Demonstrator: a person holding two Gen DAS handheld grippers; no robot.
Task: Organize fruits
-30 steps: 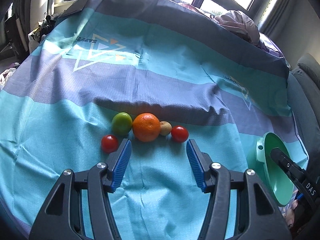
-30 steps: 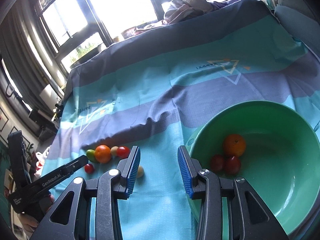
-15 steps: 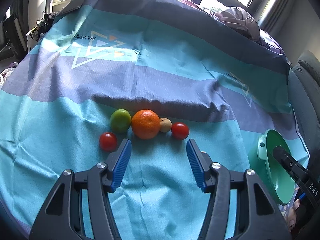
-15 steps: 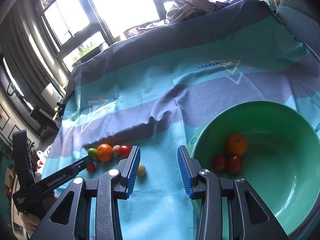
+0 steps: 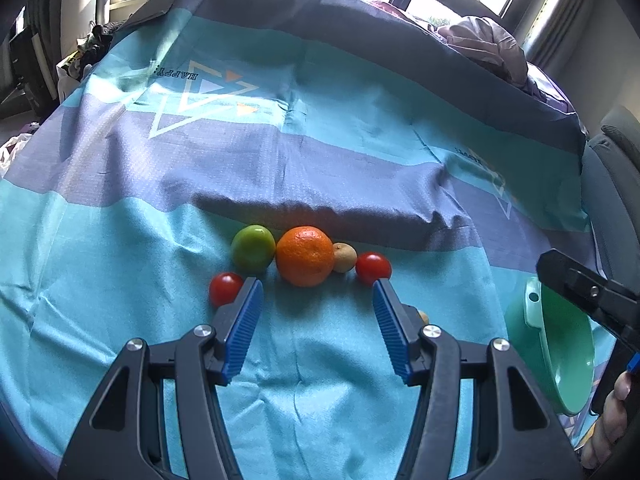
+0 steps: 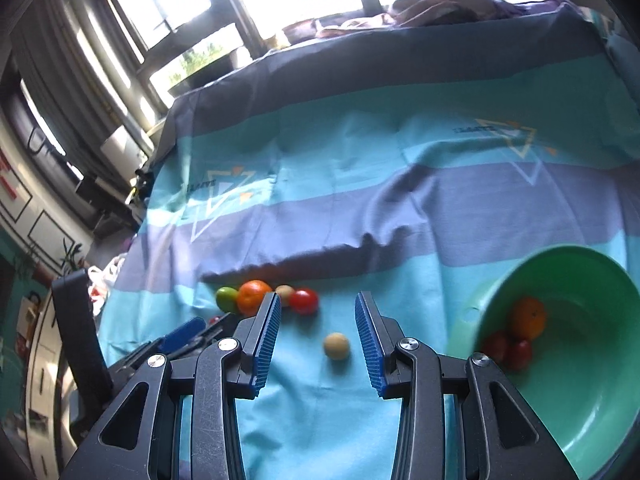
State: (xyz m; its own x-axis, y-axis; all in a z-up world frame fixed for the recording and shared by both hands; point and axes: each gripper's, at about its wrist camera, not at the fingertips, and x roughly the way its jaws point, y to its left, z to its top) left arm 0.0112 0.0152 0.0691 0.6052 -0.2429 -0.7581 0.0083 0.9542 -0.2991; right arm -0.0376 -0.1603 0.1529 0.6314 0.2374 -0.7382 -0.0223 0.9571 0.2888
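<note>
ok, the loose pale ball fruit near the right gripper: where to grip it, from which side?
Pinch the pale fruit across its widest middle, coming straight down from above with the right gripper. It is round with no stem or flat face, lies alone on the cloth, and already sits between the open jaws, so either side is free.

A woven cloth with a fine matt weave and soft creases covered the surface. The left tool and right tool had matt black plastic arms, shiny metal screw heads, and ribbed blue pads that looked rubbery. The green bowl was smooth, slightly glossy plastic. The orange had dimpled, faintly shiny peel. The green fruit and tomatoes were smooth and glossy; the small tan fruit looked matt.
</note>
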